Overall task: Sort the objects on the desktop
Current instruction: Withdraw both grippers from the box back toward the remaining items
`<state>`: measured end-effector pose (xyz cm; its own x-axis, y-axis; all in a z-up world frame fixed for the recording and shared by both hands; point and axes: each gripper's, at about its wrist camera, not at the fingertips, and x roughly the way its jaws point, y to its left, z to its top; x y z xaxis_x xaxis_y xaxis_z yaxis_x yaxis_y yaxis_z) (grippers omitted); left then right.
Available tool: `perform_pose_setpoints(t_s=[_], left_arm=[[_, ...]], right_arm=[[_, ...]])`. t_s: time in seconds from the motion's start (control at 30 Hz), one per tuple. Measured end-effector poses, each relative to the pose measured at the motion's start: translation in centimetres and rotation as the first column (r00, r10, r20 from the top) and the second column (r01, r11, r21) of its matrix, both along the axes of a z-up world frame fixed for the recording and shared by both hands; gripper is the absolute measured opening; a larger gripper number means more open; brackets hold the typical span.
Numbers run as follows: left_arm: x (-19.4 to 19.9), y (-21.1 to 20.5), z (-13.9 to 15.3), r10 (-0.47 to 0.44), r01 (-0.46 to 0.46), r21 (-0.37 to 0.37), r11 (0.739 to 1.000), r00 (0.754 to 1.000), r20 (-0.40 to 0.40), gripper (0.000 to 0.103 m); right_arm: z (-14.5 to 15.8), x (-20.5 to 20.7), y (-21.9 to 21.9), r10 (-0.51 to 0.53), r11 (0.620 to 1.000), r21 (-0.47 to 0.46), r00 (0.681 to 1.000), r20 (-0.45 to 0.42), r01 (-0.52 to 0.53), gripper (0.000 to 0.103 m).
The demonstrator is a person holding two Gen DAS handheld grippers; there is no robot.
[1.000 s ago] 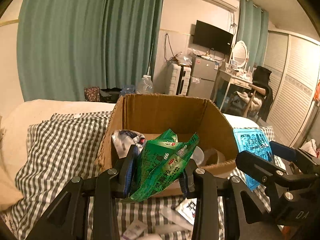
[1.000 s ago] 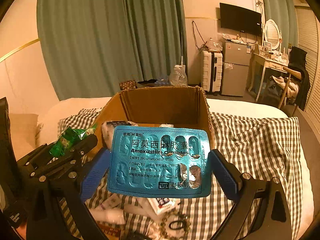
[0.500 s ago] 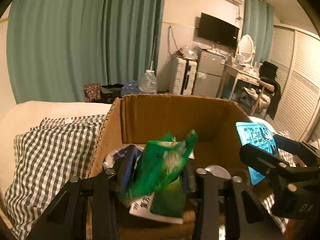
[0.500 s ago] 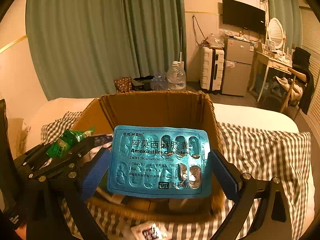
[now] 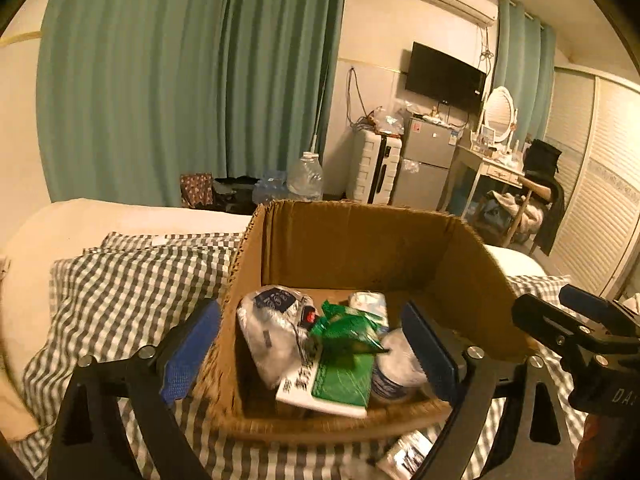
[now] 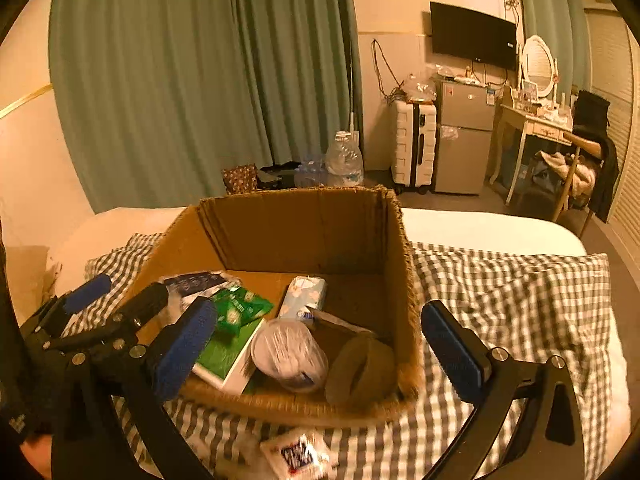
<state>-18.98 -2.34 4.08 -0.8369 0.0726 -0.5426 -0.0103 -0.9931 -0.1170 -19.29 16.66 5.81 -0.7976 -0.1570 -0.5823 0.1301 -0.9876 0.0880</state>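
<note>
— Box (image 5: 360, 240) contents are asked for first.

— A cardboard box is seen standing on a checked cloth (image 5: 132, 280) over the bed. Inside, a green packet (image 5: 346, 330) is lying crumpled on top of a flat green-and-white carton (image 5: 332, 384). A white plastic bag with dark print (image 5: 268, 328) is tucked against the left wall, a pale tissue pack (image 6: 304, 294) is set further back, and a round white tub (image 6: 290, 354) is wedged beside a brown roll (image 6: 360, 368) at the near right corner (its make cannot be read).

— And the left gripper (image 5: 312, 350)?

— Its jaws are spread wide and are opening; nothing is pressed by the blue pads (image 5: 188, 352). The green packet is seen between them but lower down, resting in the box, released.

— The right gripper (image 6: 320, 350)?

— It is likewise held apart, with nothing clasped. Its left finger is placed over the box's near left part and its right finger outside the right wall, so that the tub and the roll are framed between them without being touched.

— Anything outside the box?

— A small printed sachet (image 6: 298, 456) is left on the cloth just before the near wall.
</note>
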Motion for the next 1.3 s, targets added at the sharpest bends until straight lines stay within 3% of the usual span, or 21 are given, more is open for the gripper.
perform_pose_setpoints(t_s=[0.3,0.53,0.9,1.3], left_arm=[[7.2,-0.3,3.9,0.016,-0.016,-0.018,1.0,1.0,0.0,0.103],[11.0,-0.3,3.3,0.019,-0.018,-0.027,0.999,0.998,0.052,0.103],[14.5,1.1,-5.6,0.023,-0.015,-0.054,0.998,0.987,0.159,0.103],[12.2,1.3,-13.6,-0.024,0.045,-0.067,0.997,0.96,0.28,0.103]], right_arm=[[3.7,7.0,1.0,-0.005,1.0,-0.015,1.0,-0.016,0.005,0.103],[2.6,11.1,1.0,0.002,0.999,-0.04,0.999,0.045,-0.001,0.103],[-6.3,13.6,1.1,-0.004,0.999,-0.039,0.984,0.176,0.011,0.103],[-11.8,10.1,0.3,0.029,1.0,0.003,0.968,0.249,-0.03,0.103]])
